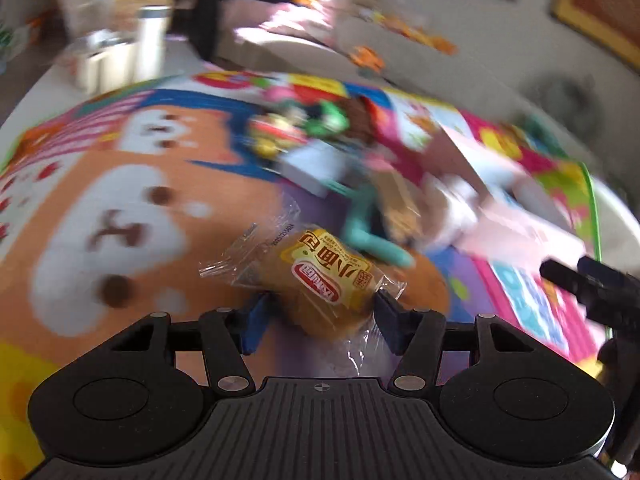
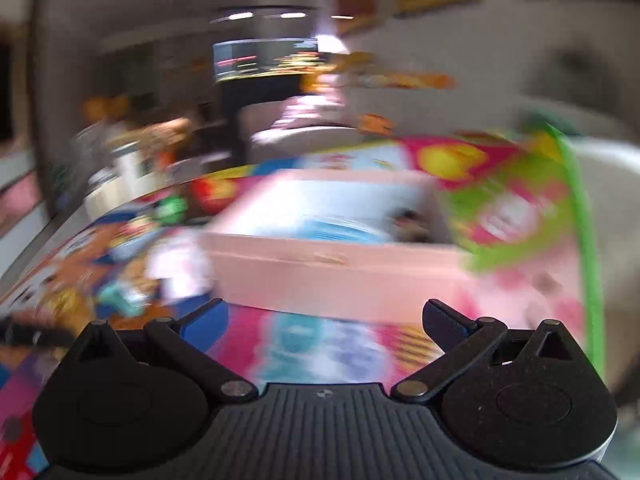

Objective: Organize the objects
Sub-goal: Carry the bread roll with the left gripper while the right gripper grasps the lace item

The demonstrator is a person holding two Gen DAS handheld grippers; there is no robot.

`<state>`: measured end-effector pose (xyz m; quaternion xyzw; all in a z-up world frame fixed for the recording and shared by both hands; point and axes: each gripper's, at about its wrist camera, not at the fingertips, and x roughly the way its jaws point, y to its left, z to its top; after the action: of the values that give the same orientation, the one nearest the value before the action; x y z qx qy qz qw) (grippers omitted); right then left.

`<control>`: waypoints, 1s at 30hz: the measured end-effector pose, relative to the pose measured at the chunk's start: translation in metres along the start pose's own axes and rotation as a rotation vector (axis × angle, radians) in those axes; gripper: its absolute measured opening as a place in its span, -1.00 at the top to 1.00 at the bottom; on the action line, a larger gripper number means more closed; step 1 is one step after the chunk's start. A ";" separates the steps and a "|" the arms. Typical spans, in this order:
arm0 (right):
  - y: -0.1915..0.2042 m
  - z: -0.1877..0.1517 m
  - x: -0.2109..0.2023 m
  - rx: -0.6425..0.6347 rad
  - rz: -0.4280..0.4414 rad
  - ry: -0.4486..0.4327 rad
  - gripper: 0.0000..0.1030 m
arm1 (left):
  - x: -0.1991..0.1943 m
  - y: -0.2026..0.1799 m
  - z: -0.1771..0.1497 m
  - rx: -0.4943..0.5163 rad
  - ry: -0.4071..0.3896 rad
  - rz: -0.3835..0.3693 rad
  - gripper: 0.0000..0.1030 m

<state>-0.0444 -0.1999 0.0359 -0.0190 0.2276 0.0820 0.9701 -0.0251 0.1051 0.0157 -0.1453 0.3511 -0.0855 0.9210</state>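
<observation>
A small bread (image 1: 320,280) in a clear wrapper with a yellow and red label sits between the blue pads of my left gripper (image 1: 324,316), which is shut on it above the colourful play mat (image 1: 120,200). My right gripper (image 2: 324,308) is open with nothing between its fingers, and it faces the long side of a shallow pink box (image 2: 332,272). In the left wrist view the pink box (image 1: 500,208) lies to the right, with part of the right gripper (image 1: 588,284) at the right edge. Both views are blurred.
A heap of small toys and packets (image 1: 304,128) lies mid-mat, with a teal piece (image 1: 368,236) and a white box (image 1: 316,168) nearer me. White containers (image 1: 120,52) stand at the back left. The mat's green edge (image 2: 576,200) borders a pale surface on the right.
</observation>
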 end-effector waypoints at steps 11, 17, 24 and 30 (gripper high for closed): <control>0.123 0.032 0.096 -0.546 -0.065 0.094 0.22 | 0.002 0.026 -0.006 -0.075 -0.102 -0.076 -0.20; 0.102 0.027 0.064 -0.421 0.044 0.212 0.65 | 0.003 0.038 -0.007 -0.139 -0.110 -0.127 -0.20; 0.050 0.012 -0.014 -0.212 0.126 0.314 0.67 | 0.004 0.042 -0.008 -0.159 -0.112 -0.142 -0.20; 0.021 -0.008 -0.036 -0.236 0.046 0.304 0.16 | 0.005 0.041 -0.008 -0.153 -0.111 -0.137 -0.20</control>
<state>-0.0832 -0.1854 0.0446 -0.1395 0.3608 0.1265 0.9134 -0.0244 0.1409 -0.0060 -0.2434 0.2944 -0.1129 0.9172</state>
